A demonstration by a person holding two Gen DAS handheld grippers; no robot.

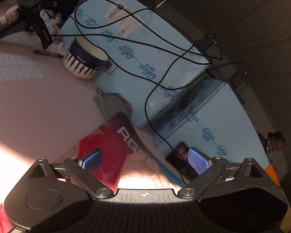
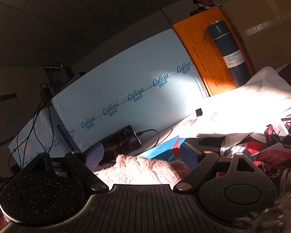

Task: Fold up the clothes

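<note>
Two grippers stand with jaws apart, holding nothing. Left gripper [image 1: 145, 160] hovers over a red printed garment [image 1: 108, 145] and pink knit sweater [image 1: 145, 172] at lower centre; right gripper [image 2: 141, 158] frames that sweater [image 2: 143, 171].

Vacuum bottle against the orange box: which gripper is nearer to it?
Right. The vacuum bottle stands ahead and to the right of the right gripper, beyond the white cloth. The left gripper view doesn't show it.

Pink knit sweater [image 2: 141, 169], light-blue boxes [image 2: 126, 97].
</note>
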